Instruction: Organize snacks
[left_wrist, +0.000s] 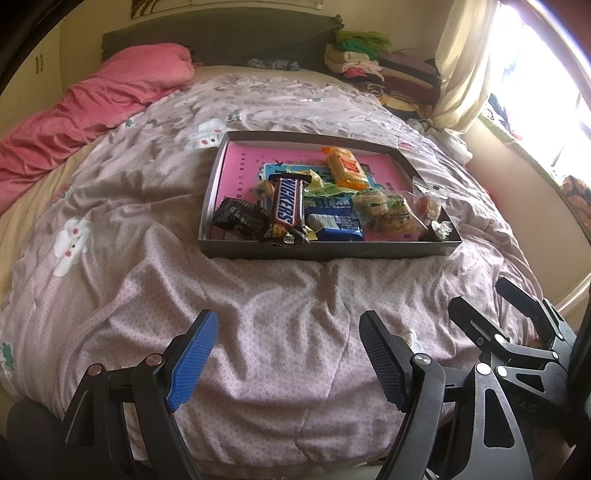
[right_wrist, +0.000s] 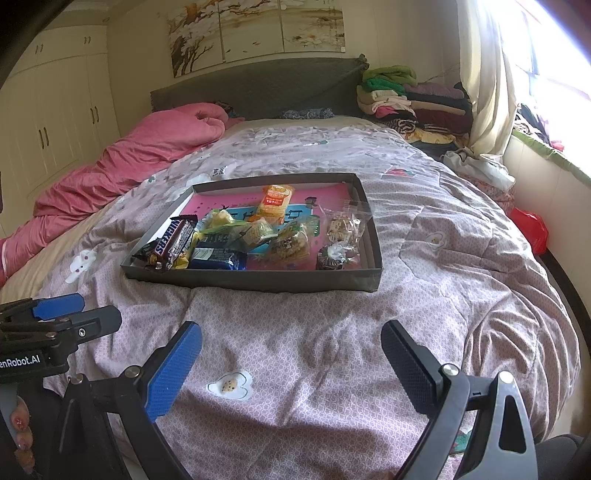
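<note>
Snacks (left_wrist: 317, 203), jumbled in shallow tray (left_wrist: 325, 251) on soft quilt (left_wrist: 258, 314); left gripper (left_wrist: 288, 362) and right gripper (right_wrist: 291, 369) both released, empty, hovering nearby; risk: tray tipping on yielding bedding.

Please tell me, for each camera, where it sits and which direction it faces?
Left wrist: on the left hand-held gripper, facing down across the bed at the shallow dark cardboard tray; the right hand-held gripper shows at right.
Right wrist: on the right hand-held gripper, same direction; painted fingernails at lower left.
Shared: tray, brown Snickers bar.
</note>
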